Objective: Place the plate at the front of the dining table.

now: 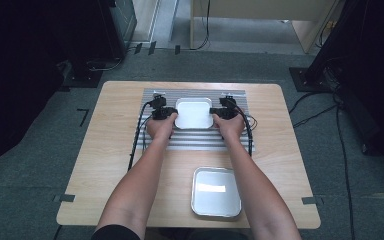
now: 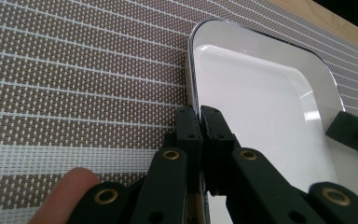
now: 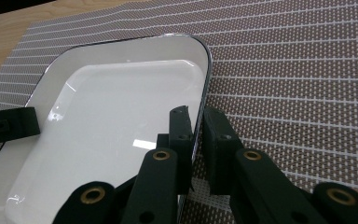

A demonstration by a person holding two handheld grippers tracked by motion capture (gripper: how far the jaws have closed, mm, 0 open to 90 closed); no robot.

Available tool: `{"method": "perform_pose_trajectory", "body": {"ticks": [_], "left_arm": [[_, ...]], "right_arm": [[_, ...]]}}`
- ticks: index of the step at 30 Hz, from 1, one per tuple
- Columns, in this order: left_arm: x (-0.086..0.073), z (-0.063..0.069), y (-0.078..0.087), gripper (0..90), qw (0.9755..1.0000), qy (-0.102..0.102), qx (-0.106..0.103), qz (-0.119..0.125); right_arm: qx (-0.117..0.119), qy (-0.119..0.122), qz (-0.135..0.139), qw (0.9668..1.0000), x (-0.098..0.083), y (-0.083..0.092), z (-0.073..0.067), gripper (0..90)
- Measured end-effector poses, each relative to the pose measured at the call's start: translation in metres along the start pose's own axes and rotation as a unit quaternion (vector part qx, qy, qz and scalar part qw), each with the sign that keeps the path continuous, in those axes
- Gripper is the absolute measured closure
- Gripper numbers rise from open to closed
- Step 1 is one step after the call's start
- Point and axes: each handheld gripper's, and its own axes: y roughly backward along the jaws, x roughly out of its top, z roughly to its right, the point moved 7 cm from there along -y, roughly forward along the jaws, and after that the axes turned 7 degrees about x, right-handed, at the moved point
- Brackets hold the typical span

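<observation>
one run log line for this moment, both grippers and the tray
left gripper: shut on white rounded-square tray, left rim | right gripper: shut on its right rim | tray: on striped woven placemat | metal tray: near table edge

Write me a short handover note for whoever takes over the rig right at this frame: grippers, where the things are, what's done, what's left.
Left gripper: shut on the left rim of the white tray.
Right gripper: astride the tray's right rim, jaws near shut and apparently pinching it.
The white tray lies on the striped placemat at the far middle of the wooden table, held on both sides. A metal tray sits empty near the front edge, apart from the mat.
Done: both rims are gripped.
Left: the white tray is not yet lifted. Probably raise it level with both hands and carry it, perhaps toward the metal tray; check the right grip first.
</observation>
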Motion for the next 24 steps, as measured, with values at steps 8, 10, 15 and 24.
{"method": "perform_pose_trajectory", "body": {"ticks": [8,10,15,24], "left_arm": [[-0.0040,-0.0008,0.0016,87.2,1.0000,-0.002,-0.004,0.008],[-0.0037,-0.0011,0.0018,87.3,1.0000,0.000,-0.005,0.005],[-0.0030,-0.0018,0.0015,87.6,1.0000,-0.001,-0.006,0.008],[0.0006,-0.0088,0.0038,68.4,0.9990,0.009,-0.016,0.040]], "right_arm": [[0.005,0.006,-0.004,1.0000,-0.0029,0.0022,-0.0012,83.1],[0.005,0.011,-0.003,0.9999,-0.0033,0.0024,-0.0009,82.8],[0.013,0.018,-0.003,0.9997,-0.0053,0.0023,-0.0013,80.9],[0.031,0.008,-0.006,0.9995,-0.0045,0.0034,0.0005,74.6]]}}
